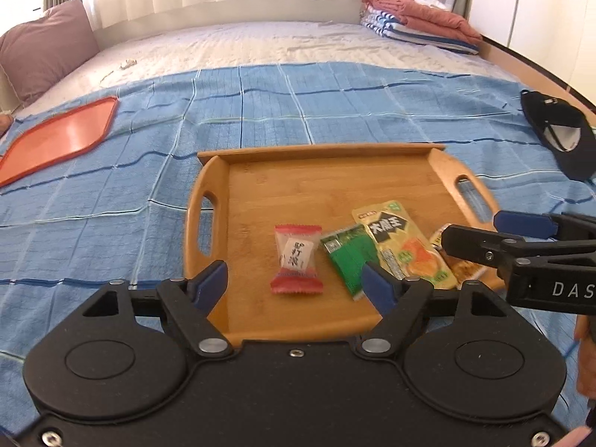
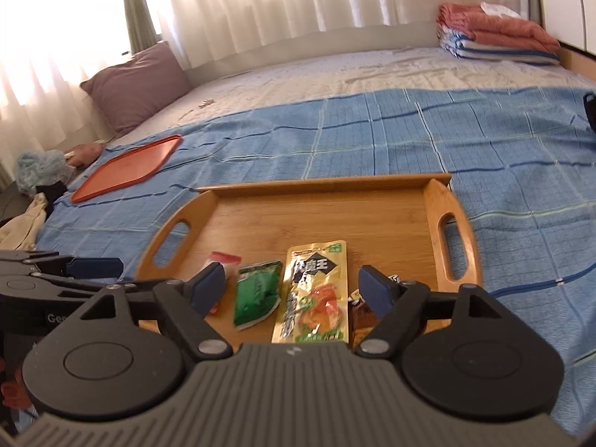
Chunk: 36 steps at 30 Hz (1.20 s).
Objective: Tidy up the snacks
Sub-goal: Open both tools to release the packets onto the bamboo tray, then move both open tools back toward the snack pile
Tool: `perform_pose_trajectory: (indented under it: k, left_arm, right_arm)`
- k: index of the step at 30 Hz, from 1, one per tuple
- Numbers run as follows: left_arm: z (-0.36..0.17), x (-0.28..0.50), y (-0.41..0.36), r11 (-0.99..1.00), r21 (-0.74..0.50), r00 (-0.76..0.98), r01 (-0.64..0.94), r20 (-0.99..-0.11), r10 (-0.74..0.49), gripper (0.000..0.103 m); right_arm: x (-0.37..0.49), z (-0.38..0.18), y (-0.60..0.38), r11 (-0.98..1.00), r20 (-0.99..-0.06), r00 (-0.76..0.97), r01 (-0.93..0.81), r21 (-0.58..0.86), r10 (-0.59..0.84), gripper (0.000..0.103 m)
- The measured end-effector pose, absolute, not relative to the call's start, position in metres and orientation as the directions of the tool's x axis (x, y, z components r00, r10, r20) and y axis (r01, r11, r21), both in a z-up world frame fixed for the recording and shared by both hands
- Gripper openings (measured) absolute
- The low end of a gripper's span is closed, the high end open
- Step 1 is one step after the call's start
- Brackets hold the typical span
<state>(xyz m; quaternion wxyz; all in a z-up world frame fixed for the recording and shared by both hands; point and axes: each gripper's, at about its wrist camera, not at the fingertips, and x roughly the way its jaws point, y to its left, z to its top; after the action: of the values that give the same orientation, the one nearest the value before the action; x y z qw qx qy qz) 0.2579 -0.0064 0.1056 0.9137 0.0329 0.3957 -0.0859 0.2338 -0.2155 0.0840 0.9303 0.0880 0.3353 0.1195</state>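
A wide bed fills the room, its pale quilted cover bare along the far half. A blue checked blanket is spread over the near half. On the blanket, near the front edge, sits a wooden tray with a cut-out handle at each end. Well off to its left, also on the blanket, lies a flat orange tray. A black cap rests on the blanket at the right edge. At the far left, a mauve pillow leans at the bed's edge. In the far right corner lies a stack of folded bedding, salmon over blue stripes.
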Motion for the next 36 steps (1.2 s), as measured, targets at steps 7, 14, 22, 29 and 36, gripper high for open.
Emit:
perform_pose_trajectory:
  k: [7,14,22,29,36]
  left_arm:
    - [0.135,0.198,-0.002,0.976,-0.007,0.718,0.219,-0.675,-0.166,0.079]
    - [0.151,0.136,-0.002,0.966,-0.026,0.743,0.256,-0.634,-0.214,0.080]
    - [0.161,0.078,0.004,0.961,-0.054,0.767,0.270,-0.592,-0.249,0.081]
    - [0.157,0.037,0.002,0.959,-0.089,0.782,0.270,-0.560,-0.273,0.082]
    - [0.147,0.003,-0.005,0.964,-0.088,0.799,0.252,-0.542,-0.259,0.082]
  right_arm:
    - [0.182,0.116,-0.216,0.957,-0.560,0.776,-0.231,0.175,0.290,0.088]
    - [0.133,0.133,-0.217,0.953,-0.526,0.797,-0.275,0.123,0.298,0.089]
    - [0.085,0.141,-0.225,0.957,-0.468,0.838,-0.279,0.077,0.282,0.090]
    - [0.049,0.132,-0.226,0.966,-0.437,0.864,-0.256,0.045,0.249,0.090]
    - [0.019,0.121,-0.225,0.974,-0.417,0.885,-0.227,0.003,0.207,0.091]
